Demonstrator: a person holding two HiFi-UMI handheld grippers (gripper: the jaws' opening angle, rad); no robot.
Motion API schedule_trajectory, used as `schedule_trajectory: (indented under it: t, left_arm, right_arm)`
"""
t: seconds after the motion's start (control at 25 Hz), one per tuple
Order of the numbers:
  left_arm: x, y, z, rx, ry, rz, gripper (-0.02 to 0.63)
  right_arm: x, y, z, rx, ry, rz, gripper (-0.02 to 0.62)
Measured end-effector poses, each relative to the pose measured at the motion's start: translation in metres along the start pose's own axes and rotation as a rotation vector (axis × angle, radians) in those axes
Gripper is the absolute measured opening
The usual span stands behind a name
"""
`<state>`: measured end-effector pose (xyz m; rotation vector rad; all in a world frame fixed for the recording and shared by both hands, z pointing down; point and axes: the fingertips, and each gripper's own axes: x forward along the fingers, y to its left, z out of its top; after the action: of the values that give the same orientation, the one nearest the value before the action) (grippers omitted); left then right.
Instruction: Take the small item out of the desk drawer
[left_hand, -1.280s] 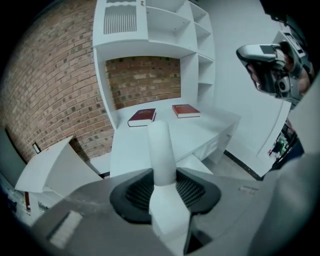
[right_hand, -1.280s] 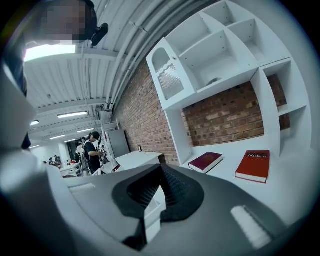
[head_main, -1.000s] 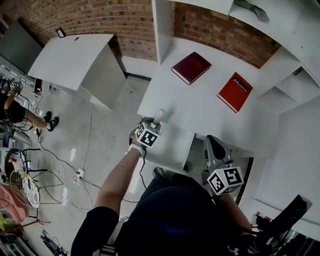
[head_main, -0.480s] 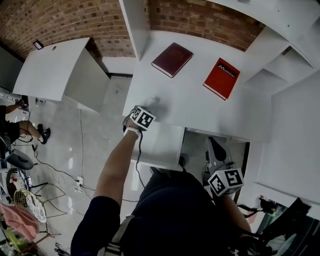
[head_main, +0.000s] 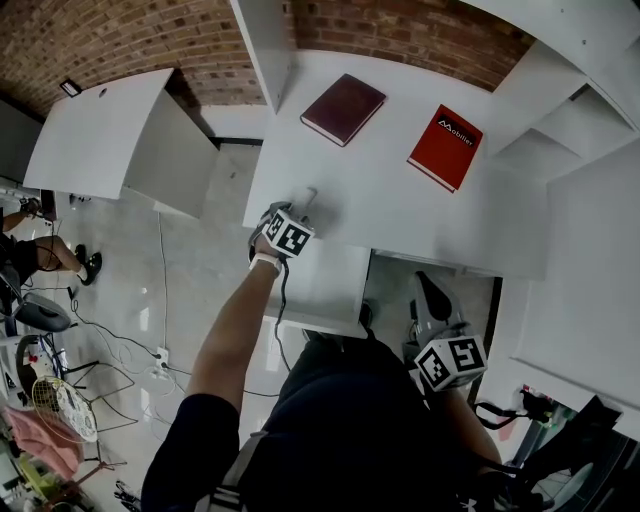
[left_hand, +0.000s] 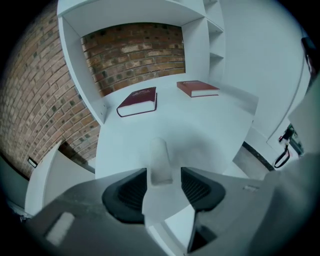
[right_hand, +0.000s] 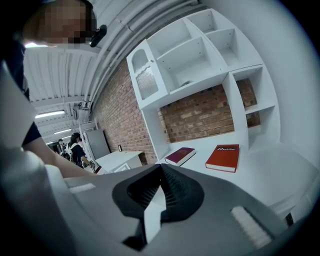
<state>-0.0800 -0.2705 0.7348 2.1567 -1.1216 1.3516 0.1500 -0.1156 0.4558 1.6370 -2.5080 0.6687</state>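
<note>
Small item (left_hand: 160, 161): a pale, whitish oblong, slightly see-through, with a rounded far end and a squared near end, hardly distinct from the white surface beneath. Rests on the white table (head_main: 400, 215), close to its left edge, at the lower centre of the left gripper view and left of centre in the head view. Whether flat or slightly propped, not clear.

Long axis: runs straight away from the camera in the left gripper view, from the lower centre of the frame toward the upper centre, in line with the claw itself. Rounded end farthest off, toward the dark red book (head_main: 343, 108) and the brick wall beyond. In the head view, shows as a thin pale sliver just above the marker cube, tipped a little to the upper right.

Left claw (left_hand: 164, 175): jaws opening, spread wide, black ribbed pads on either side of the small item's near end with a narrow gap on each side. No pad pressing on it.

Right claw (right_hand: 161, 170): jaws together, pads meeting at the tips, nothing between them. Hangs low at the lower right of the head view, well apart from the table top and from the red book (head_main: 446, 146).
</note>
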Motion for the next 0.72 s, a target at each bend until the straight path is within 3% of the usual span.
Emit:
schedule_trajectory:
  t: [0.56, 0.72]
  left_arm:
    - [-0.036, 0.023, -0.008, -0.065, -0.079, 0.056, 0.224]
    - [-0.057, 0.031, 0.001, -0.109, -0.158, 0.078, 0.222]
  right_arm:
    - [0.028, 0.03, 0.0, -0.024, 0.025, 0.11, 0.003]
    - [0.035, 0.03, -0.001, -0.028, 0.032, 0.124, 0.003]
